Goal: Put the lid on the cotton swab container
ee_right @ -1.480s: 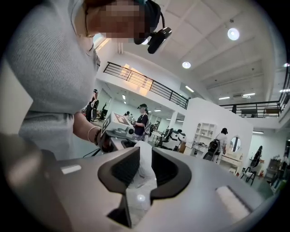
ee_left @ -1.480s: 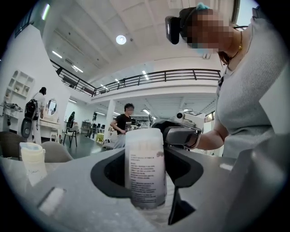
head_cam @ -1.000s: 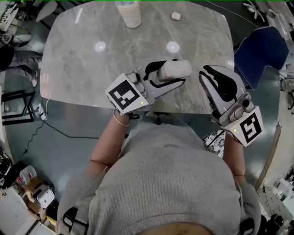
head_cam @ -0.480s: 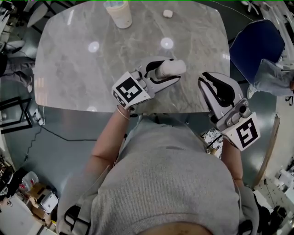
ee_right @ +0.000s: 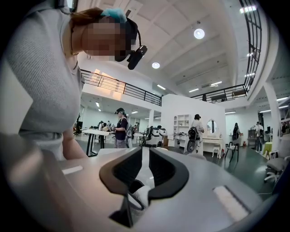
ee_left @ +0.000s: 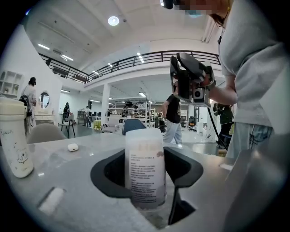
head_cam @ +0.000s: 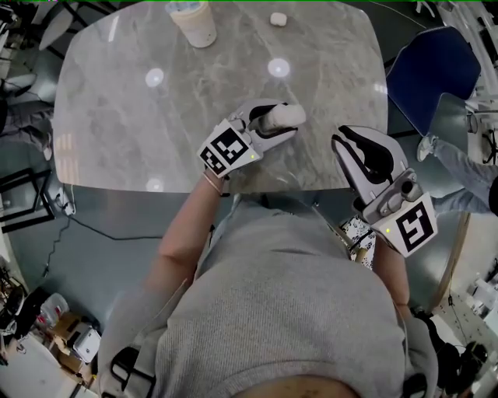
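Left gripper view: the left gripper (ee_left: 146, 181) clamps the cotton swab container (ee_left: 145, 167), which is upright and open-topped, above the marble desk (head_cam: 140, 116) near its front edge. The right gripper (ee_right: 145, 158), just beside it and apart, has its jaws nearly together on a thin pale piece, seemingly the lid (ee_right: 141, 192). A tumbler (head_cam: 193, 22) stands at the far edge.
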Demonstrator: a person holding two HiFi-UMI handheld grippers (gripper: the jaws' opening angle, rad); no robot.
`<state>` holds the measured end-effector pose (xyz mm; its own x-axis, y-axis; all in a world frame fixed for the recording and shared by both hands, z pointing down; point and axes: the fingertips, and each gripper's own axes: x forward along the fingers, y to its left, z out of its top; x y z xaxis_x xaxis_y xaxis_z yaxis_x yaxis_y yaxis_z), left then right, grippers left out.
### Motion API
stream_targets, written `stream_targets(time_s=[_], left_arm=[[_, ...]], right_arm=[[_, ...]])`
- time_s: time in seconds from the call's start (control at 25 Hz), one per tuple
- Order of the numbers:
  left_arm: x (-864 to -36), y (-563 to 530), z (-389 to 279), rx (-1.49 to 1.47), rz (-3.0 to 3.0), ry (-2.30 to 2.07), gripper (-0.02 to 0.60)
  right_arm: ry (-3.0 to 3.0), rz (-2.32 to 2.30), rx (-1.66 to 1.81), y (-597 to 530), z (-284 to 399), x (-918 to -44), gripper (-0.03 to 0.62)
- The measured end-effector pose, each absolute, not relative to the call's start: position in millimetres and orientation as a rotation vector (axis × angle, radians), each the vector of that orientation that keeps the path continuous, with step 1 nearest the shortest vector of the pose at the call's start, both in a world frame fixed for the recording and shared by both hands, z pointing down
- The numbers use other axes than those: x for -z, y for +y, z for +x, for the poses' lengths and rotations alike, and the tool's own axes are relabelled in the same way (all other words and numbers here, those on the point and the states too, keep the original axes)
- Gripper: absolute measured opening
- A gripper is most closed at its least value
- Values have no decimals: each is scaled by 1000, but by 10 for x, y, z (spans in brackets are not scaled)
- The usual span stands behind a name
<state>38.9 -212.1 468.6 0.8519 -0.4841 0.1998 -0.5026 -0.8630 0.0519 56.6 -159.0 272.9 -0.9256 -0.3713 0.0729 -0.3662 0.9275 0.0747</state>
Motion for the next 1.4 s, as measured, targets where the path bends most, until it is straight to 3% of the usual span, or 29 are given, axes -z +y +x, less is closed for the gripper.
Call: stream_targets(time_s=[1.4], left_arm=[[-5264,-1999,229,-514,2864,-739,209]], right_arm=[[-3005,524,21,-1633,411,-2837,48]])
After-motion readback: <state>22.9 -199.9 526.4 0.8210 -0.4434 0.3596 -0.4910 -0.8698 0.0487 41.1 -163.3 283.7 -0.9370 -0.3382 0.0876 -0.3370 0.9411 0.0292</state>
